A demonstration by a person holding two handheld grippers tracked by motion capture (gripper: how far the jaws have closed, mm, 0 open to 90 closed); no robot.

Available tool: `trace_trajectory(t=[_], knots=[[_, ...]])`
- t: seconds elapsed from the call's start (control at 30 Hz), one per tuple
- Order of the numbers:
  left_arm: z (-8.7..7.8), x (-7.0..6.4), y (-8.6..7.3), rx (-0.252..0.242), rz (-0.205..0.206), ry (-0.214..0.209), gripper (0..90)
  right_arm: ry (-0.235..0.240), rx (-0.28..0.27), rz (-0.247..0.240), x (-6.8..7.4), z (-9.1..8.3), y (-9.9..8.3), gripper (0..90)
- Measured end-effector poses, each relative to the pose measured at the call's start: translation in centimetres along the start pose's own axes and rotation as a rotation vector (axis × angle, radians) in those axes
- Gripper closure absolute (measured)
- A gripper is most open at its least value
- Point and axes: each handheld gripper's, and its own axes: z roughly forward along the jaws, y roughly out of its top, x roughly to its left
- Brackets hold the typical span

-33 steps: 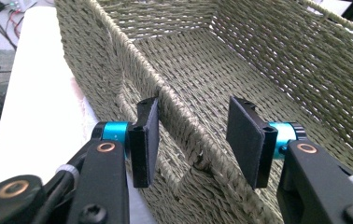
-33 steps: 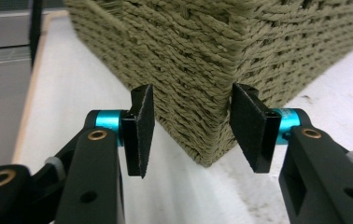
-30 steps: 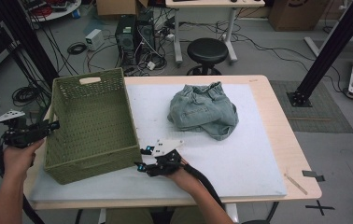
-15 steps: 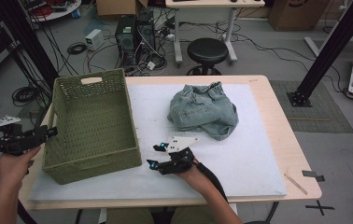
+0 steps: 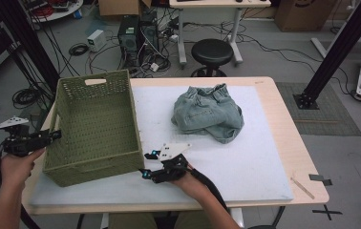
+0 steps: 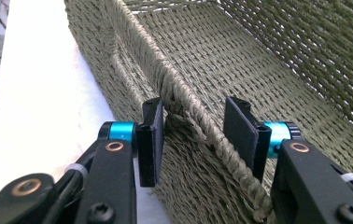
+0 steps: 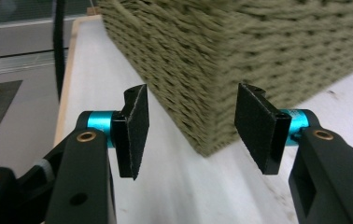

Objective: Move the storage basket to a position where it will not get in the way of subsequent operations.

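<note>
High view, green basket [image 5: 95, 129], jeans [image 5: 207, 113], box w/ unreadable print [image 5: 301, 9].

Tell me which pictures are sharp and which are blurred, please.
Left gripper view: the olive-green woven basket is sharp near the open left claw, softer farther off. Right gripper view: the basket wall looks smeared, while the open right claw is crisp. High view: even light, slightly soft.

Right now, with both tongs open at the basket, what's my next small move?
Probably close the left tongs: they already straddle the green basket rim, open, one jaw on each side of the braided edge. The right tongs face its near corner, apart from it.
</note>
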Motion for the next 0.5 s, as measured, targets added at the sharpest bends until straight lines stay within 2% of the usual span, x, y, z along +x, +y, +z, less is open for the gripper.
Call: trace_trajectory(t=[0.17,0.33,0.37,0.43,0.5], knots=[[0.7,0.9,0.6,-0.004,0.005,-0.013,60.4,0.012,-0.008,-0.003,0.5,0.8,0.3,46.1],[0.8,1.6,0.7,-0.016,-0.012,-0.036,59.7,0.033,-0.014,-0.002,0.7,1.4,0.4,45.0],[0.7,1.6,0.7,-0.024,-0.019,-0.036,58.5,0.037,-0.013,0.002,0.6,1.4,0.4,44.6],[0.3,1.4,0.6,-0.065,-0.045,-0.039,49.5,0.033,-0.005,0.006,0.5,1.1,0.4,41.7],[-0.2,1.1,0.6,-0.082,-0.035,-0.049,49.4,0.004,-0.016,0.019,0.1,0.3,0.2,39.8]])
